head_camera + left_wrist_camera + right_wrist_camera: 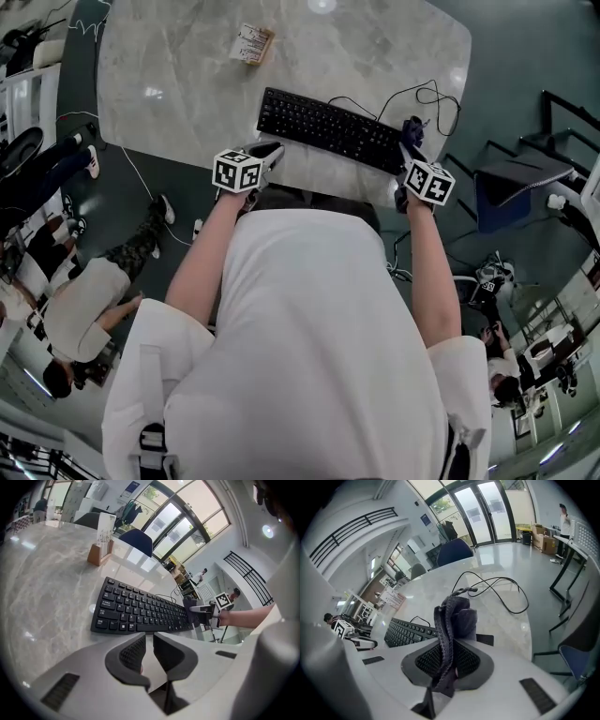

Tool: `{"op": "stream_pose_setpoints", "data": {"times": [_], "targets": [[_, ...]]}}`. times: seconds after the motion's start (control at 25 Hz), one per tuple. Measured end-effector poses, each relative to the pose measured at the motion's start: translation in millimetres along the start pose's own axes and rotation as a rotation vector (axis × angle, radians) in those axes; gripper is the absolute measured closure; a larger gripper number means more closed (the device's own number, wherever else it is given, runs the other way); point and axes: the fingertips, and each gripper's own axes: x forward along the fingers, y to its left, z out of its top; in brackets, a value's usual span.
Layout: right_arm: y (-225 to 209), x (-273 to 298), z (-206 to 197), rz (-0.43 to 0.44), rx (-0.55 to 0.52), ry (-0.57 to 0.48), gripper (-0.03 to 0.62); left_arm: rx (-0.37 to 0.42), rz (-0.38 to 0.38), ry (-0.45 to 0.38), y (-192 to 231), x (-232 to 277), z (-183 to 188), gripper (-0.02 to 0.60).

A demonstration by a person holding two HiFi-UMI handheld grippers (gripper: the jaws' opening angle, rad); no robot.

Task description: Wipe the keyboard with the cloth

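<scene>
A black keyboard (328, 128) (140, 613) (410, 632) lies slantwise near the front edge of the marble table (187, 84). My right gripper (413, 141) (449, 651) hangs at the keyboard's right end, shut on a dark grey cloth (413, 126) (452, 618) that bunches up above the jaws. The left gripper view shows that cloth (191, 609) touching the keyboard's right end. My left gripper (266, 151) (149, 644) sits just off the keyboard's front left corner. Its jaws stand almost together with nothing between them, over the table edge.
A wooden holder with cards (253, 44) (100, 545) stands at the back of the table. The keyboard's black cable (424, 94) (497, 590) loops at the right. A blue chair (136, 541) is behind the table. People sit on the floor at left (84, 300).
</scene>
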Motion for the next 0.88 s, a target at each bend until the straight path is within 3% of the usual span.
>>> {"op": "stream_pose_setpoints", "data": {"times": [0.56,0.88], "targets": [[42.0,27.3,10.4,-0.107,0.061,-0.056,0.533,-0.020,-0.048,-0.029,35.0,-24.7,10.5,0.526],[100.7,56.0,13.3,-0.067,0.064,-0.070,0.532,-0.023,-0.057,-0.022,62.4,-47.8,12.5,0.526]]}}
